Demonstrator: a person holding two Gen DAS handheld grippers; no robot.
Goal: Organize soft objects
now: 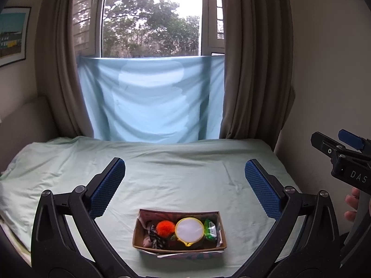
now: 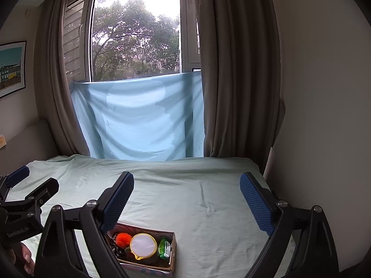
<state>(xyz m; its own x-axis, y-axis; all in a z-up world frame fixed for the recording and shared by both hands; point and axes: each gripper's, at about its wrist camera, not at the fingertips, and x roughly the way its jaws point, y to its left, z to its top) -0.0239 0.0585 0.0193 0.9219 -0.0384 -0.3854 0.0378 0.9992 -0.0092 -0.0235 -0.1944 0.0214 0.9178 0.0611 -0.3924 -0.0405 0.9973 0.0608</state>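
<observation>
Pale green bed (image 1: pixel 185 173) beneath a curtained window: soft objects (image 1: pixel 162 229) sit gathered in a cardboard box (image 1: pixel 178 249) at its near edge, while left gripper (image 1: pixel 185 185) and right gripper (image 2: pixel 186 199) hover above, spread wide and empty.

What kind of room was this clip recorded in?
Most likely a bedroom: a bed with a pale green sheet fills the foreground, long beige curtains frame a window, and a framed picture hangs on the wall.
</observation>
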